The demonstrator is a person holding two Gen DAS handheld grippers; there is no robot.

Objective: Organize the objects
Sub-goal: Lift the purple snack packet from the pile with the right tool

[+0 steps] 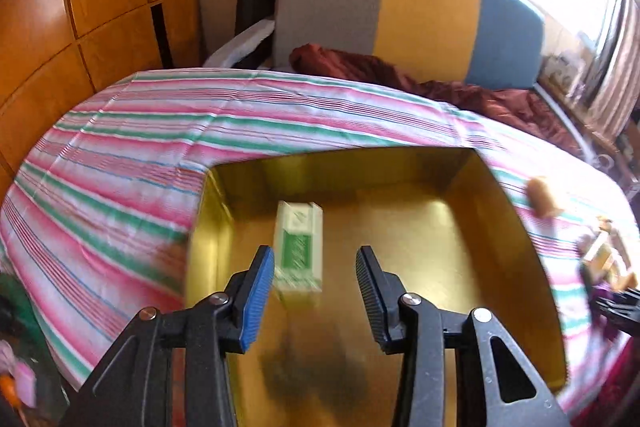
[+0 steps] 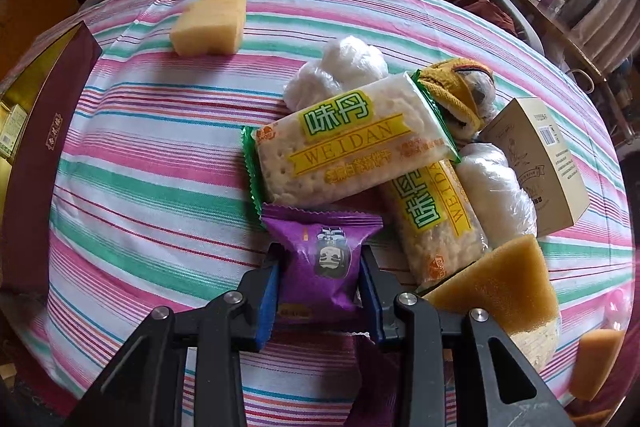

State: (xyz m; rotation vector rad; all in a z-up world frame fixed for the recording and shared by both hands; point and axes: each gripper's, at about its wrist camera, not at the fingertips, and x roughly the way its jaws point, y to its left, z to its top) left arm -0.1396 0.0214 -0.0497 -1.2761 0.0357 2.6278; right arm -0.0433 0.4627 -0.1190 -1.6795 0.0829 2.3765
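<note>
Left gripper (image 1: 315,281): your fingers stand spread apart over the gold-lined box (image 1: 472,171), holding nothing.
Green-and-white carton (image 1: 299,247): blurred, just ahead of your left fingers, nearer the blue-padded one; it looks to be inside the box, but contact with the box floor cannot be told.
Box: open top, set on the striped cloth (image 1: 120,163); its rim runs round both your left fingers.
Right gripper (image 2: 320,267): your fingers are clamped on the purple snack packet (image 2: 324,261), one pad on each side of it.
Purple packet: its top crimped edge lies just beyond your right fingertips, touching the nearer Weidan cracker pack (image 2: 344,139).
Second cracker pack (image 2: 436,223): to the right of your right fingers, partly under the first.
Brown sponge wedge (image 2: 500,279): just right of your right-hand finger, against the second pack.
White plastic-wrapped bundles (image 2: 344,67): beyond the cracker packs.
Tan carton (image 2: 536,163): far right of your fingers, tilted.
Yellow sponge block (image 2: 210,25): well beyond your fingers, to the left, alone on the cloth.
Maroon box wall (image 2: 52,131): far left of your right fingers.
</note>
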